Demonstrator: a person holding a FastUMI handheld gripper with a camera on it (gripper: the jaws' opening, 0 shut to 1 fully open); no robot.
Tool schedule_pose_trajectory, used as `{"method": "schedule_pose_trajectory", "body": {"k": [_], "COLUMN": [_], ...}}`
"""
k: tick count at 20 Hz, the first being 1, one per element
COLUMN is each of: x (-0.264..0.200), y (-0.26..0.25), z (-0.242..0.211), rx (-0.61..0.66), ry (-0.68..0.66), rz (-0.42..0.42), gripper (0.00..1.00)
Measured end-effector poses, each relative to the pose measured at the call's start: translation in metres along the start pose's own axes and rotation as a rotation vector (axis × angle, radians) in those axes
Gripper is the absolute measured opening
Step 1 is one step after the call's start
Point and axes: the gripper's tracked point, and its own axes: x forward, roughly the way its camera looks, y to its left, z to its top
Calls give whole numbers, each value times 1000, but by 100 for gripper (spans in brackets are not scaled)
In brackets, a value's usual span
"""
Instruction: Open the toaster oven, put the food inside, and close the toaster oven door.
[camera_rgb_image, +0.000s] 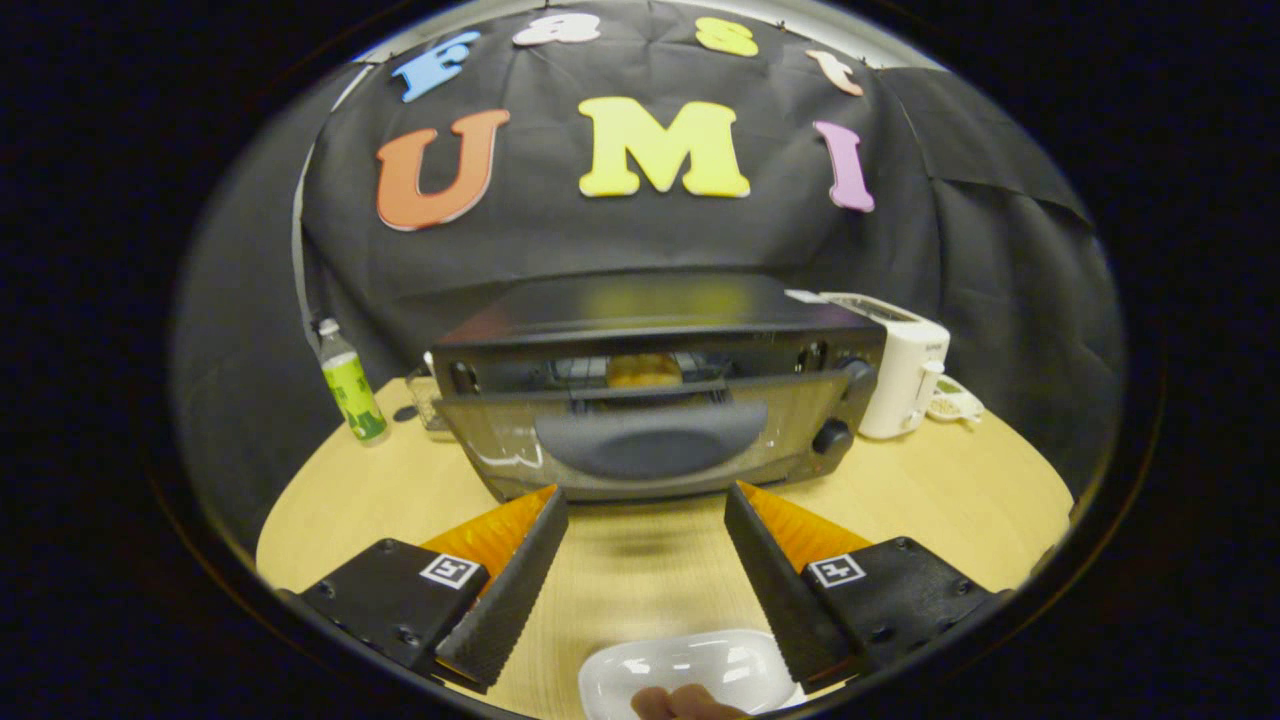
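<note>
Since the food (644, 370) sits on the rack inside the toaster oven (650, 385), we judge that only closing remains. We see the door (640, 435) tilted part-way up, leaving a gap along its top edge, with its wide handle (650, 440) facing us. We hold the gripper (645, 515) with its fingers spread wide and empty, just short of the door, one on each side of the handle; this lets them push the door upward. Below the fingers, a white dish (690, 670) rests on the tabletop (950, 490), with fingertips of a hand (685, 703) at its near rim. Beside the oven stand a bottle (350, 385) and a white toaster (905, 365), well clear of the door's swing.
</note>
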Motion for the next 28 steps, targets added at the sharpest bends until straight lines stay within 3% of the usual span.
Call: {"method": "schedule_pose_trajectory", "body": {"k": [5, 13, 18, 22, 28], "x": [-1, -68, -137, -189, -269], "y": [-9, -9, 0, -7, -49], "z": [16, 68, 113, 138, 192], "rx": [40, -50, -102, -98, -162], "ry": [-76, -253, -365, -330, -505], "rz": [26, 61, 97, 108, 15], "gripper": [100, 100, 100, 100, 100]}}
